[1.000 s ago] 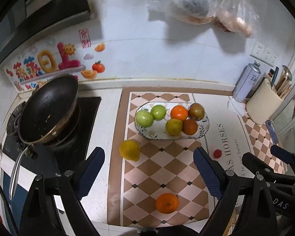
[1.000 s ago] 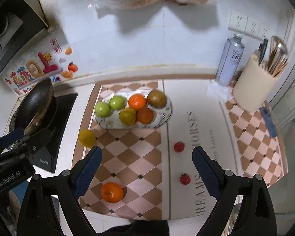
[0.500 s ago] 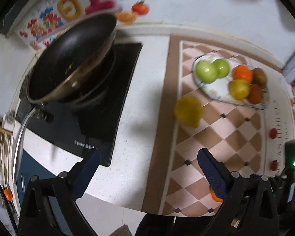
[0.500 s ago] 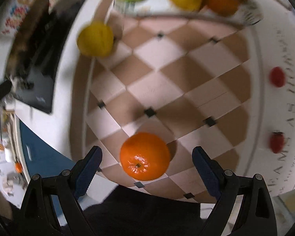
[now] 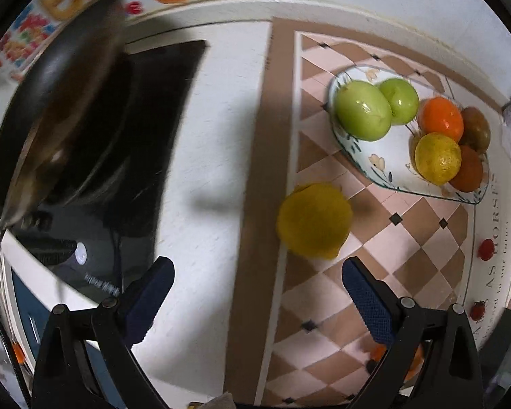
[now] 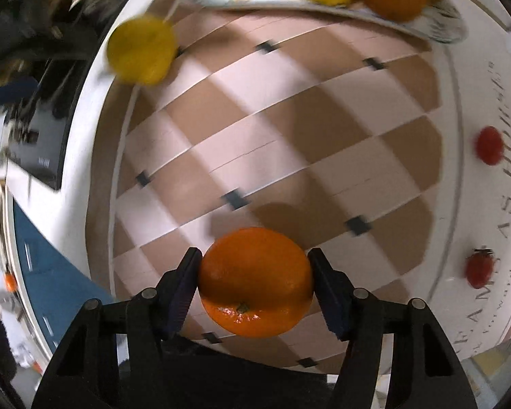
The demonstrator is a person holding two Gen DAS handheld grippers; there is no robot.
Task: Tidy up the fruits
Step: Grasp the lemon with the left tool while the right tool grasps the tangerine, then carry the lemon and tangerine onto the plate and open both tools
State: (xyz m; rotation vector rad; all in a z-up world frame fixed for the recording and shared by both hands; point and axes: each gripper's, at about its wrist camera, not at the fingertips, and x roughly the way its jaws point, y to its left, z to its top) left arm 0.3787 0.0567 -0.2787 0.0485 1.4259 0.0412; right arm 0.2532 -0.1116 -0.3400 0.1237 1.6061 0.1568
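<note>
An orange [image 6: 255, 283] rests on the checkered mat [image 6: 289, 136], and the jaws of my right gripper [image 6: 253, 264] are closing on it, pads touching both its sides. My left gripper [image 5: 257, 269] points down at the counter, jaws wide open and holding nothing. A yellow lemon [image 5: 314, 221] lies on the mat's left border just beyond its right finger [image 5: 368, 303]; it also shows blurred [image 6: 141, 49] in the right wrist view. The floral plate [image 5: 374, 162] holds two green fruits, a yellow one and several orange and brown ones.
A dark frying pan [image 5: 51, 109] sits on the black cooktop [image 5: 153, 129] left of the mat. Two small red fruits [image 6: 489, 145] [image 6: 479, 270] lie on the mat's white lettered strip at the right. The counter's front edge runs close under both grippers.
Both grippers have dropped toward the counter and tipped downward. The right jaws have closed in onto the orange. The left gripper has come nearer the lemon, still open.
</note>
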